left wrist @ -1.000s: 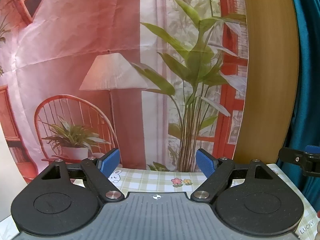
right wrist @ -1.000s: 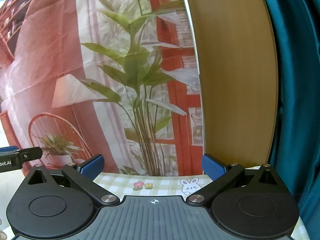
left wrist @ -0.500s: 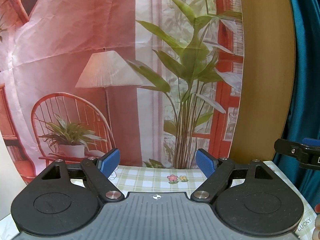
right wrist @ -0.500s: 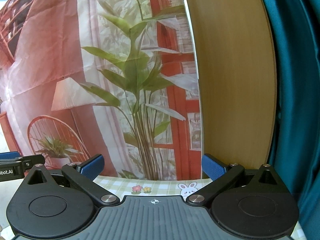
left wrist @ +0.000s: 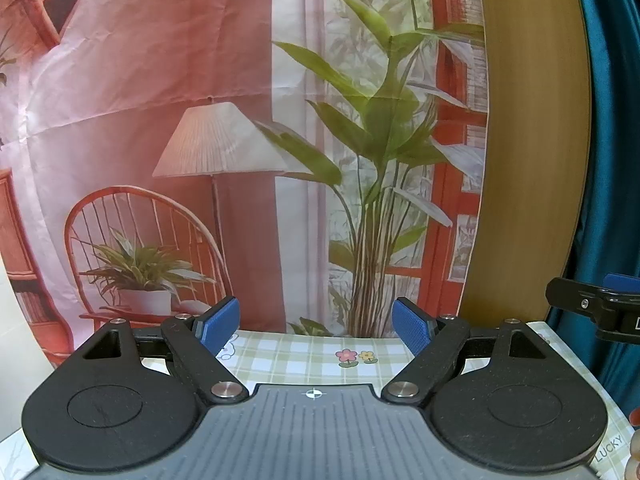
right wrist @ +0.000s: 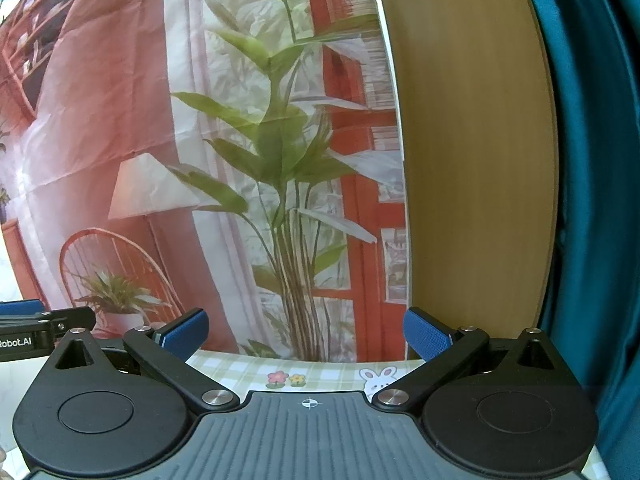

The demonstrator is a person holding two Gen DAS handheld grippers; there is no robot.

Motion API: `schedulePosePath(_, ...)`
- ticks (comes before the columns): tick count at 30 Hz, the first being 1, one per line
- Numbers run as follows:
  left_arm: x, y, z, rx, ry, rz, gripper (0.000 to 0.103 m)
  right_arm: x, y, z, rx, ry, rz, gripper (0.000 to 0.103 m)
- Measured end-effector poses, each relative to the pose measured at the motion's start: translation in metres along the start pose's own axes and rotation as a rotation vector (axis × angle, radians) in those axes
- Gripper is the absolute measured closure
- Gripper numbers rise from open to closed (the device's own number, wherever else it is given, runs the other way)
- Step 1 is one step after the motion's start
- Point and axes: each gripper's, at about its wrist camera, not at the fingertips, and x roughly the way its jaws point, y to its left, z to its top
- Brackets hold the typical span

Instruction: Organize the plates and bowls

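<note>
1. Left gripper [left wrist: 316,326]: nearest item in your left view. Blue pads [left wrist: 219,323] stand well apart with nothing between them.

2. Right gripper [right wrist: 306,336]: the same, spread wide and empty. Its side shows at the right edge of the left view, so you hold the two level and side by side.

3. Tablecloth [left wrist: 304,354]: green-and-white check with a flower print and a rabbit [right wrist: 378,378], just past the pads. Only a narrow strip is visible.

4. Printed backdrop [left wrist: 168,128]: lamp, red chair and tall plant, hanging behind the table's far edge.

5. Wooden panel [right wrist: 476,168], then a teal curtain [right wrist: 600,200], to the right of the backdrop.

6. Plates and bowls: not in view in either camera. You cannot tell where they lie; they are probably lower, under the gripper bodies.

Handling note: both cameras look level at the backdrop. Tilt both grippers down until the tabletop fills the views, find the dishes, then pick one rim to approach. Keep the pads spread until a rim sits between them, and come in low and flat so a pad slips under the edge.
</note>
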Motion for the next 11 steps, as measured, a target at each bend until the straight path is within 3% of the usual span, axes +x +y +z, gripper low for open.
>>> schedulePosePath(11,0.0007,0.0002,-0.0023,0.006,0.002,0.003,0.018,0.0003,0.0007,-0.0009,-0.002,0.003,0.000,0.000)
